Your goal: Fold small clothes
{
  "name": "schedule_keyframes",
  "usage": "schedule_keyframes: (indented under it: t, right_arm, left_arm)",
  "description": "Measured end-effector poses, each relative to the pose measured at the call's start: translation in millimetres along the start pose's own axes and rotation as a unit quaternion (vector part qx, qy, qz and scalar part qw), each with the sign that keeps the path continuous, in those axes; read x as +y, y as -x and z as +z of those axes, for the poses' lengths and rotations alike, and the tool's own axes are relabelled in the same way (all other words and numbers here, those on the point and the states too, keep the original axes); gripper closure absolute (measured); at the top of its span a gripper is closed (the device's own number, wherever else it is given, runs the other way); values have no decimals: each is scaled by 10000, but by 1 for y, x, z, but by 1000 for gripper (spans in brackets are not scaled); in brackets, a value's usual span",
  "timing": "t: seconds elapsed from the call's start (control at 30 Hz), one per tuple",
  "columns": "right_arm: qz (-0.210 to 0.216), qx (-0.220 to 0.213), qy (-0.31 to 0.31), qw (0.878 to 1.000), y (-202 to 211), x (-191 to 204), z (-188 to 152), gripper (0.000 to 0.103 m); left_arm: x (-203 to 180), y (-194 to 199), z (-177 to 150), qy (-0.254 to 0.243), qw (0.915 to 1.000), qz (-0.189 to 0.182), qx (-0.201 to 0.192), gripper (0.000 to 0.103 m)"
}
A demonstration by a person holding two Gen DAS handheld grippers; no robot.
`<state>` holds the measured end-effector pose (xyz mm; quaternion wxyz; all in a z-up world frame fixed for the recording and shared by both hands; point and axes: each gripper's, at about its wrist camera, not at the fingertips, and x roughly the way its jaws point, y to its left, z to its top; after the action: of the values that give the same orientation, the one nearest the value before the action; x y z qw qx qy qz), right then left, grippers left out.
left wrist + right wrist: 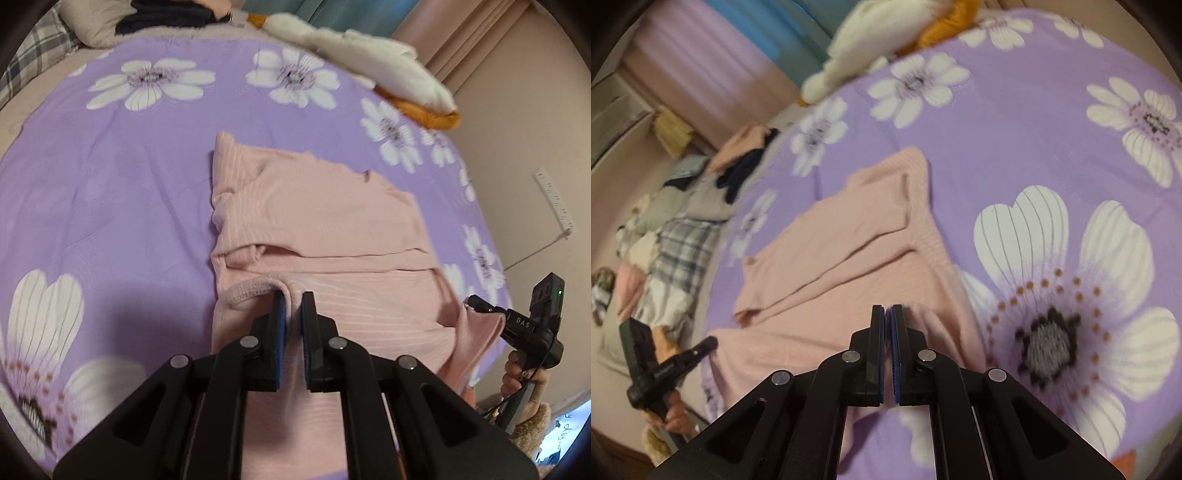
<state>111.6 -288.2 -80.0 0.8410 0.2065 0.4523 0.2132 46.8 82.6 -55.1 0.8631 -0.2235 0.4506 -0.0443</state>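
Left wrist: left claw [292, 300] pinches pink garment [317, 221] hem; right claw [887, 312] likewise.

Pink top [849, 251] blurred, near hem cut off by frame edge.

From my left wrist view the garment [314, 225] lies on the bedspread [110, 184] at the middle of the bed, its near hem lifted between the jaws of my left hand-held gripper [293, 299]. My right hand-held gripper [471, 302] grips the hem's right corner. A plush toy [369, 59] lies behind it at the bed's far edge, pillows [44, 55] at far left.
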Motion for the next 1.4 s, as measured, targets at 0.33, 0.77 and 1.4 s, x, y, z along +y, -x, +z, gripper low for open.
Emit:
schedule_keyframes:
  t: [0.33,0.77,1.4]
  right_arm:
    - [-696,372,185,9967,-47,-9,11,99]
    - [-998,93,675,9927,-1,-8,5,99]
    - [-943,-172,800,9922,33,3,-11,99]
  left_arm:
    - [12,-47,4,-190,9984,380,366,91]
    - [23,15,-54,-101,9965,349,749,45]
    - [4,34,-7,748,9901,-1176,171,98]
